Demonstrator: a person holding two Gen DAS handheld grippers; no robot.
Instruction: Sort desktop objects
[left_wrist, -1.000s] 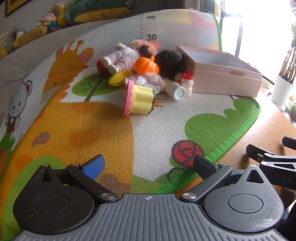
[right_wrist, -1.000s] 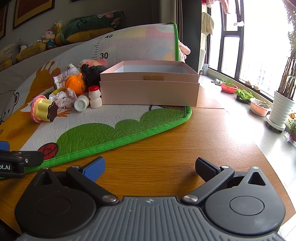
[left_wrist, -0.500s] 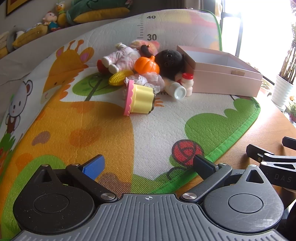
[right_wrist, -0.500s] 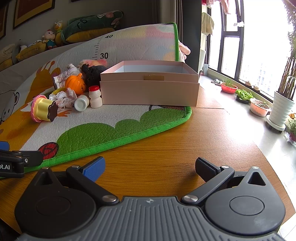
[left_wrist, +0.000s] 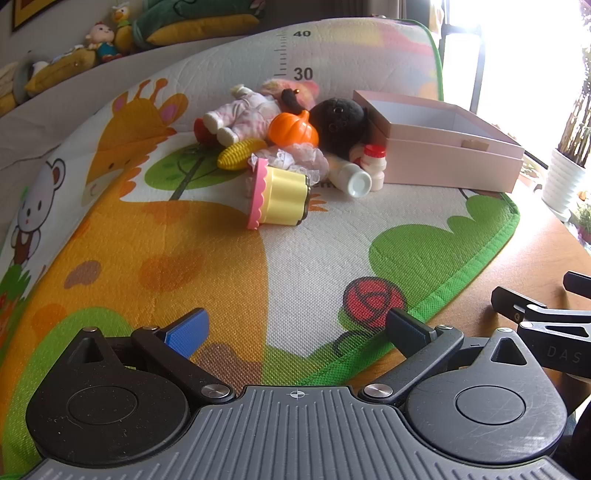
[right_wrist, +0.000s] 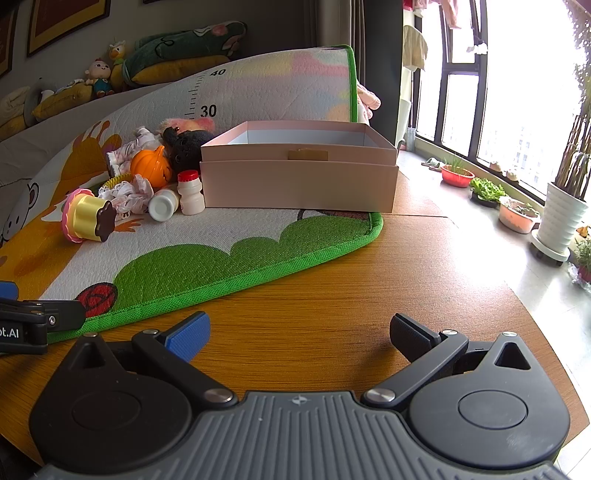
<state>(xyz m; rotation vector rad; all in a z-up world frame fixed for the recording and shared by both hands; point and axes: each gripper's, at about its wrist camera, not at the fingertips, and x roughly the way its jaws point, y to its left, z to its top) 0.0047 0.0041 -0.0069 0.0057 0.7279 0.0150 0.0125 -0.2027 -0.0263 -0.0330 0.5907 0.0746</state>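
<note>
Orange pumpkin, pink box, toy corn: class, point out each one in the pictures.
orange pumpkin (left_wrist: 292, 129), left wrist view, on its ribbed body.
pink box (right_wrist: 299, 184), right wrist view, on its front wall.
toy corn (left_wrist: 239, 154), left wrist view, on its yellow kernels.

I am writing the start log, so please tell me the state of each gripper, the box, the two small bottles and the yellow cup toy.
left gripper: open, holding nothing
right gripper: open, holding nothing
pink box: open on top, no lid
red-capped bottle: upright, cap on
white bottle: lying on its side
yellow cup toy: lying on its side
</note>
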